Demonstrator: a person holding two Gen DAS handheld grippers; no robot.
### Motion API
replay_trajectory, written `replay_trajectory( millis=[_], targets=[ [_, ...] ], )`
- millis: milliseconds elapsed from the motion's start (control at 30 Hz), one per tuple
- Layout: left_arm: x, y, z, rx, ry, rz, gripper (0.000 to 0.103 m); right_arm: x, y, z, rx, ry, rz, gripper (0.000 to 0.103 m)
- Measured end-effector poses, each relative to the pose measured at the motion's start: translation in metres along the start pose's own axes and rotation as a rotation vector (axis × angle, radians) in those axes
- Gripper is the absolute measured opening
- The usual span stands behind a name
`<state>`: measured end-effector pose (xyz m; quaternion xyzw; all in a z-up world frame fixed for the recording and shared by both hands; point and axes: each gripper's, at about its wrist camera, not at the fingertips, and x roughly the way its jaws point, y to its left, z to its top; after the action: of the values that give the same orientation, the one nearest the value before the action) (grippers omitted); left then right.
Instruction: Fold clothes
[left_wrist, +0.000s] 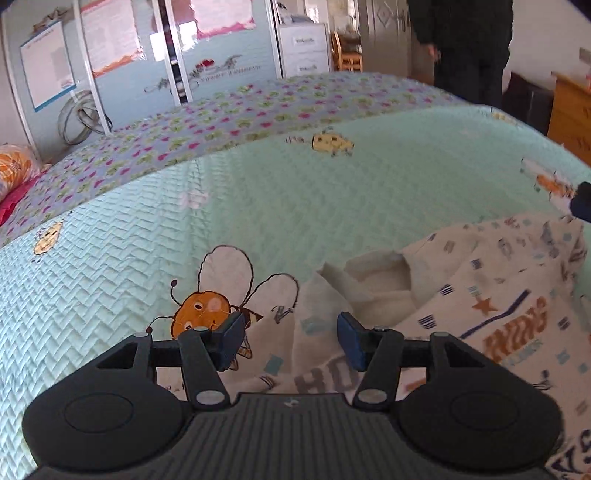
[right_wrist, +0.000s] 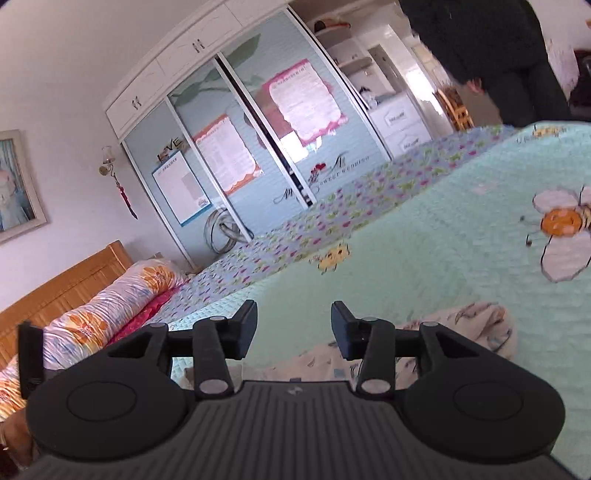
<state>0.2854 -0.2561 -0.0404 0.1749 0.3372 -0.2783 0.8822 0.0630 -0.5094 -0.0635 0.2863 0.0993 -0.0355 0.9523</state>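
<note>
A cream garment (left_wrist: 480, 295) printed with stars, stripes and orange lettering lies crumpled on the mint quilted bedspread (left_wrist: 258, 192), at the lower right of the left wrist view. My left gripper (left_wrist: 291, 338) is open just above its near edge, and cloth lies below the gap with neither pad pressing on it. In the right wrist view the same garment (right_wrist: 480, 325) shows as a rumpled heap low at the right, partly hidden by the gripper body. My right gripper (right_wrist: 293, 328) is open above the bedspread (right_wrist: 424, 240) with nothing between its fingers.
A floral blanket (left_wrist: 221, 114) covers the bed's far side. Rolled bedding (right_wrist: 96, 306) lies by the wooden headboard (right_wrist: 55, 284). Sliding wardrobe doors (right_wrist: 240, 147) stand behind the bed. A person in dark clothes (left_wrist: 465, 48) stands at the far end, beside a wooden cabinet (left_wrist: 572, 114).
</note>
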Motion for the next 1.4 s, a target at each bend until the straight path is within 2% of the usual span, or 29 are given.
replay_trajectory(
  millis=[67,133,167,267,367,533,567,600,667,733,800,867,933,1000,1067,1133,1200,1233,1267,1300,1333,1367,1400],
  targets=[
    [-0.008,0.019,0.003,-0.095,-0.034,-0.018,0.057,0.002,-0.003,-0.002,-0.003,-0.007,-0.015,0.045],
    [-0.020,0.044,0.004,-0.212,-0.079,-0.082,0.057,0.002,-0.008,-0.003,0.001,-0.013,-0.031,0.045],
    [-0.022,0.052,0.005,-0.238,-0.085,-0.090,0.057,0.003,-0.012,-0.004,0.010,-0.011,-0.037,0.045],
    [-0.012,0.064,0.004,-0.217,-0.033,-0.078,0.057,0.007,-0.019,-0.008,0.033,0.011,-0.044,0.045],
    [0.007,0.068,-0.001,-0.185,0.061,-0.140,0.057,0.012,-0.019,-0.012,0.032,0.036,-0.043,0.045],
    [0.026,0.062,-0.005,-0.153,0.083,-0.194,0.055,0.018,-0.013,-0.018,-0.001,0.078,-0.035,0.047],
    [0.031,0.061,-0.006,-0.161,0.093,-0.203,0.041,0.020,-0.012,-0.020,-0.005,0.086,-0.034,0.048],
    [0.037,0.060,-0.007,-0.173,0.115,-0.226,0.004,0.021,-0.012,-0.021,-0.008,0.093,-0.033,0.048],
    [0.041,0.051,-0.007,-0.136,0.129,-0.213,0.001,0.023,-0.010,-0.022,-0.012,0.098,-0.034,0.048],
    [0.038,0.045,-0.003,-0.100,0.098,-0.170,0.001,0.022,-0.010,-0.022,-0.014,0.094,-0.042,0.048],
    [0.034,0.052,0.006,-0.116,0.055,-0.110,0.000,0.021,-0.011,-0.021,-0.016,0.089,-0.053,0.048],
    [0.034,0.063,0.017,-0.127,0.033,-0.005,0.000,0.021,-0.012,-0.021,-0.016,0.088,-0.061,0.048],
    [0.037,0.075,0.029,-0.148,0.027,0.062,0.000,0.023,-0.014,-0.022,-0.014,0.096,-0.060,0.048],
    [0.041,0.079,0.038,-0.126,0.013,0.156,0.000,0.026,-0.014,-0.024,-0.020,0.113,-0.060,0.048],
    [0.044,0.086,0.043,-0.134,0.008,0.200,0.000,0.031,-0.014,-0.027,-0.027,0.131,-0.065,0.048],
    [0.045,0.097,0.045,-0.183,0.029,0.141,0.000,0.033,-0.014,-0.028,-0.031,0.143,-0.067,0.048],
    [0.037,0.097,0.043,-0.212,0.005,0.040,0.000,0.033,-0.015,-0.029,-0.028,0.146,-0.065,0.048],
    [0.032,0.091,0.041,-0.191,-0.003,-0.020,0.001,0.033,-0.015,-0.029,-0.023,0.147,-0.062,0.048],
    [0.029,0.084,0.041,-0.154,-0.003,-0.078,0.007,0.033,-0.016,-0.028,-0.018,0.148,-0.061,0.048],
    [0.026,0.074,0.040,-0.103,0.001,-0.112,0.019,0.033,-0.017,-0.029,-0.013,0.150,-0.061,0.048],
    [0.025,0.065,0.038,-0.035,0.005,-0.109,0.028,0.034,-0.017,-0.029,-0.007,0.153,-0.060,0.048],
    [0.025,0.056,0.035,0.031,0.009,-0.088,0.045,0.034,-0.017,-0.029,-0.006,0.155,-0.061,0.048],
    [0.027,0.053,0.032,0.069,0.019,-0.065,0.051,0.033,-0.017,-0.029,-0.006,0.156,-0.061,0.048]
  ],
)
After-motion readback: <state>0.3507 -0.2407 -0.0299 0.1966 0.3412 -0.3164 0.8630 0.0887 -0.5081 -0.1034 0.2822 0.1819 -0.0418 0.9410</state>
